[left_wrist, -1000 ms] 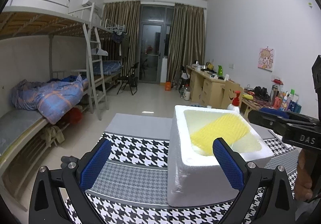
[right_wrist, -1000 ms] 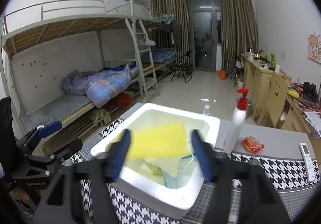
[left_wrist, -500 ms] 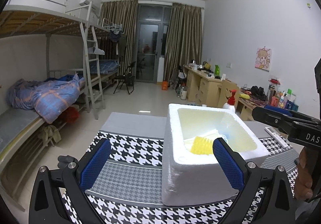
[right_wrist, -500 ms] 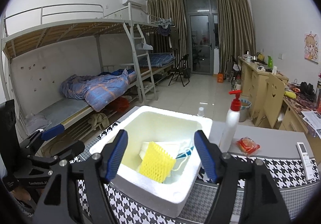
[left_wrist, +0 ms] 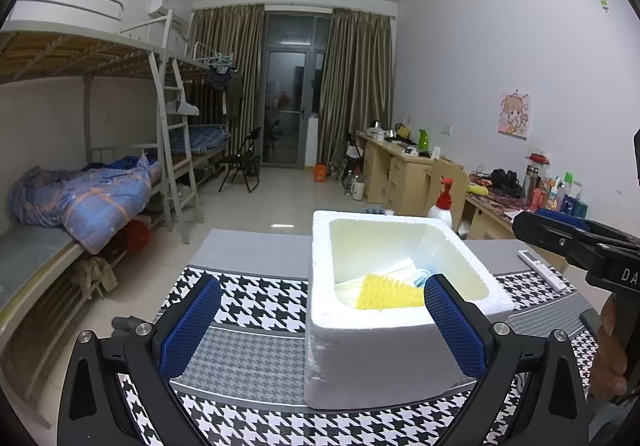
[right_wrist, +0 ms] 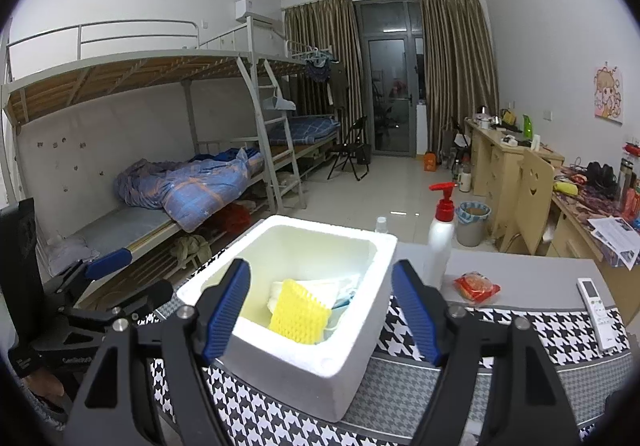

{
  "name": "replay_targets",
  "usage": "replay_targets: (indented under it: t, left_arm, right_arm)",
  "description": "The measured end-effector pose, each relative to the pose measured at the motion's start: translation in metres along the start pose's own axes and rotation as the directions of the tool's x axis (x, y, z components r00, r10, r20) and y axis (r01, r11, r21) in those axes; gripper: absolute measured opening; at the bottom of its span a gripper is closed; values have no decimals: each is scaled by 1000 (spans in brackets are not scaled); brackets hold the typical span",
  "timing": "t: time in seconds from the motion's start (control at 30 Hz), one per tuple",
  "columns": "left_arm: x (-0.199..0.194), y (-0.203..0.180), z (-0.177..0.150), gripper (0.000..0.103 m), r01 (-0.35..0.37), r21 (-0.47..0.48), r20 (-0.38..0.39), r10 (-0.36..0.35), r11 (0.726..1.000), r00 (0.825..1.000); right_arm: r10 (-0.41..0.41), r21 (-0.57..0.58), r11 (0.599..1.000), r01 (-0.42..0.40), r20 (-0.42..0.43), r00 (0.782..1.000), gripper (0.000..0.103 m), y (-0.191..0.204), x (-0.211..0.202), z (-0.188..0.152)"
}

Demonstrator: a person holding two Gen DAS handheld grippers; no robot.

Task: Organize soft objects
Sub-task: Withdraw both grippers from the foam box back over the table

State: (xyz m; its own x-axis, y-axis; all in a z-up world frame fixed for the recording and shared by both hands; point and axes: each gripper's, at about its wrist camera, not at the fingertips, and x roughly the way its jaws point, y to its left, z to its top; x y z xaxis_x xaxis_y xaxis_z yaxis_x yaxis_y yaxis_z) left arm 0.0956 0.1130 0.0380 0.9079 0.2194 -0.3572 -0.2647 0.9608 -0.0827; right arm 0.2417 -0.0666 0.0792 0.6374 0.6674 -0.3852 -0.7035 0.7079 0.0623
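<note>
Right wrist view shows what has just changed: a second ago the yellow netted foam sleeve (right_wrist: 299,313) hung between the pads of the right tool (right_wrist: 320,310); now it lies inside the white polystyrene foam box (right_wrist: 328,362), resting against the pale face masks (right_wrist: 332,288) already there. The right tool stands wide with nothing in it, drawn back above the box's near rim. The left tool (left_wrist: 320,330) is also spread wide and empty, level with the box's left wall.

My reading is that this item is stowed and both tools are free for whatever soft thing comes next.

By count: one box, near the middle of the houndstooth-covered bench (right_wrist: 528,330); one yellow sleeve; a loose pile of masks, number unclear. Toward the bench's far right edge stand one white pump bottle with a red top (right_wrist: 440,242), one orange-red wrapped packet (right_wrist: 476,284) and one white remote control (right_wrist: 597,308).
</note>
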Motion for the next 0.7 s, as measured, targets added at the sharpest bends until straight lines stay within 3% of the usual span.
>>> replay_targets:
  t: [0.47,0.7]
  left_arm:
    - [-13,-24,4,102,36,38,28,-37,999,999]
    - [-21,-35,7,102,62,57,43,-65,996,997]
  right_arm:
    - [-54,4,999,54,49,997,95,-15,-27,-9]
    - [-68,13,998,67,77,995,95,-21,-40,-11]
